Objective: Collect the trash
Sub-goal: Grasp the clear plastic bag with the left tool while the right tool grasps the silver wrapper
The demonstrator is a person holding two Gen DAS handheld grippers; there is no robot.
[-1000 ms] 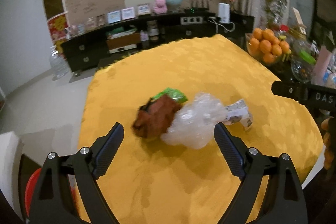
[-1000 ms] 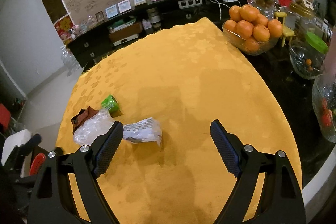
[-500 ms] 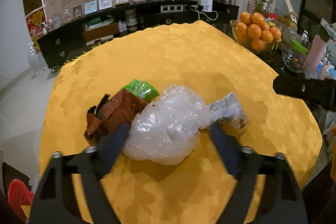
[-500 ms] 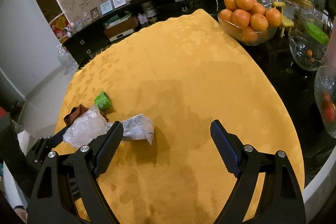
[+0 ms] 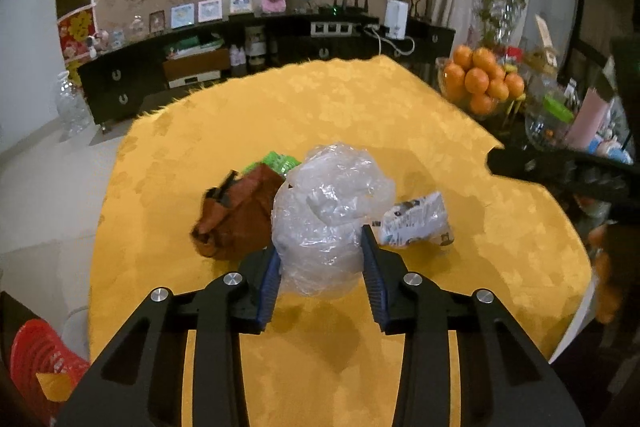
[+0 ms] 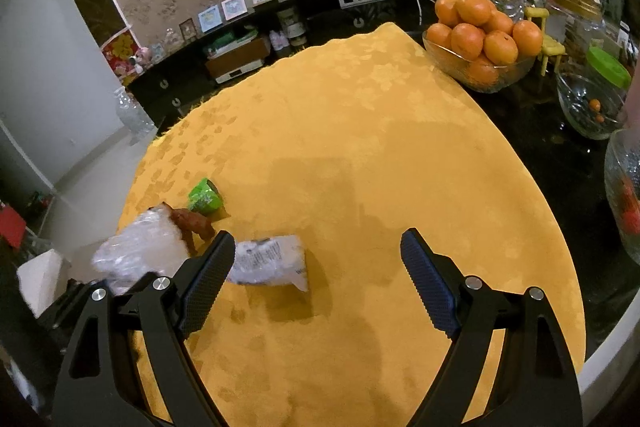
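Note:
A crumpled clear plastic bag (image 5: 332, 203) sits between the fingers of my left gripper (image 5: 320, 247). Its jaws are closing and both pads press into the bag's sides. Touching the bag on the left lies a brown wrapper (image 5: 236, 223), with a green wrapper (image 5: 280, 161) behind it. A white printed packet (image 5: 418, 221) lies just to the right. In the right wrist view my right gripper (image 6: 316, 239) hovers open above the yellow cloth (image 6: 360, 131). The white packet (image 6: 268, 259) lies by its left finger, and the bag (image 6: 140, 251) looks blurred at the left.
A glass bowl of oranges (image 6: 480, 39) and glass jars (image 6: 592, 107) stand on the dark table at the right. A dark sideboard (image 5: 120, 87) runs along the far wall. Something red and ribbed (image 5: 36, 359) sits low at the left, off the table.
My left gripper moved forward around the clear bag, and its jaws closed from wide apart onto the bag's sides. The right gripper stayed open in place.

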